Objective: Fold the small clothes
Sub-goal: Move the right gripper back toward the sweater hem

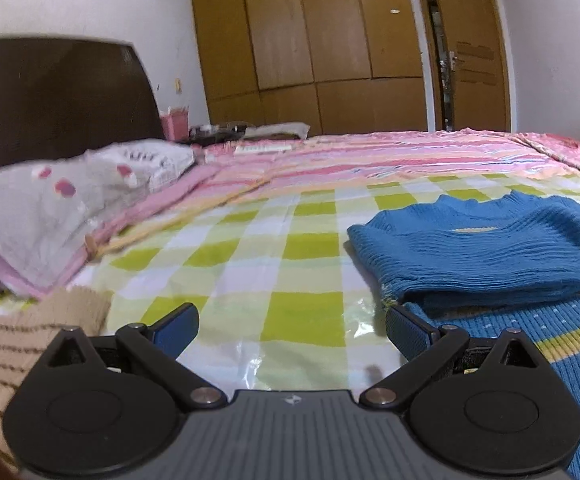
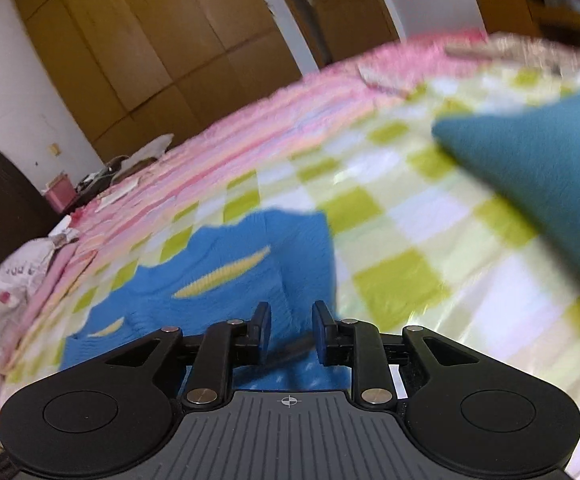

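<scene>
A small blue knitted sweater (image 1: 485, 256) with yellow stripes lies partly folded on the green-checked sheet (image 1: 250, 264). My left gripper (image 1: 291, 330) is open wide and empty, low over the sheet just left of the sweater. In the right wrist view the same sweater (image 2: 234, 264) lies ahead. My right gripper (image 2: 291, 330) hovers over its near edge, its jaws partly open with a gap and nothing clearly between them. That view is blurred by motion.
A beige striped knit garment (image 1: 18, 352) lies at the lower left. A grey pillow (image 1: 50, 208) and a dark headboard (image 1: 50, 96) are at the left. A dark teal cloth (image 2: 537, 168) lies at the right. Wooden wardrobes (image 1: 309, 40) stand beyond the bed.
</scene>
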Demonstrator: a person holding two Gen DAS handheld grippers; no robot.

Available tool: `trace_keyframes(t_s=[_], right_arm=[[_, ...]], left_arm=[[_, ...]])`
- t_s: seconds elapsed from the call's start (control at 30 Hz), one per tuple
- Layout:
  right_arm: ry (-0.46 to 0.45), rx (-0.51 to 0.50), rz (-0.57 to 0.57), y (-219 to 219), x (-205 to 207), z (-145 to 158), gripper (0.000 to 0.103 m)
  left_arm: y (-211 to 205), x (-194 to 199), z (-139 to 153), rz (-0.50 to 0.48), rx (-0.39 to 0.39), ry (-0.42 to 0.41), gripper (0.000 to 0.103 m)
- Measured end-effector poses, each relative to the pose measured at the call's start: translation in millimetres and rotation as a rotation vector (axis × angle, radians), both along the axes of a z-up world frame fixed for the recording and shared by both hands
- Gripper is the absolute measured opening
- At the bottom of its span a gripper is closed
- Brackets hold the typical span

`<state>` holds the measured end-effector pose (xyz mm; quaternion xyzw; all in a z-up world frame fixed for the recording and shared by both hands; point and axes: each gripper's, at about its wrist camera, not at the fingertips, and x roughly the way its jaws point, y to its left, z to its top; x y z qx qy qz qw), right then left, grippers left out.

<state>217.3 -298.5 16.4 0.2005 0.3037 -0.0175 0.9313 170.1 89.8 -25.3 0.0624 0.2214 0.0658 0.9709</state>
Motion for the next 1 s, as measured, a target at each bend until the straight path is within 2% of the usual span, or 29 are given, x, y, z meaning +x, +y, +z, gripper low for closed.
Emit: trace_keyframes(t_s=[0.07,0.17,0.3,0.47,0.5,0.53,0.57,0.67,0.8,0.93,1.0], right_arm=[[-0.001,-0.017,0.032,0,10,2,0.03],[-0.015,-0.04,0.082,3,30,-1,0.031],[0.051,-0.099,0.165,11,58,-15,0.032],[0.077,-0.164,0.26,22,75,-18,0.032],[0.084,-0.166,0.274,23,77,-19,0.028],[0.094,-0.172,0.283,24,80,-19,0.017],[0.098,-0.18,0.289,24,81,-18,0.012],[0.092,-0.168,0.297,23,82,-12,0.008],[0.007,-0.132,0.255,13,80,7,0.008],[0.059,-0.198,0.234,16,90,-7,0.009],[0.092,-0.227,0.228,19,92,-17,0.013]], left_arm=[[-9,-4,3,-0.01,0.036,-0.014,0.103],[-23,-9,8,-0.029,0.044,-0.016,0.103],[-39,-8,10,-0.065,0.054,0.0,0.103],[-59,-1,17,-0.111,0.067,-0.003,0.103],[-62,2,18,-0.116,0.065,-0.003,0.103],[-65,7,19,-0.12,0.063,-0.001,0.103],[-68,13,20,-0.122,0.063,0.001,0.103],[-75,29,25,-0.131,0.057,-0.007,0.103],[-78,47,29,-0.114,0.038,-0.029,0.103],[-82,73,8,-0.075,0.083,0.096,0.103],[-81,77,-2,-0.074,0.097,0.147,0.103]])
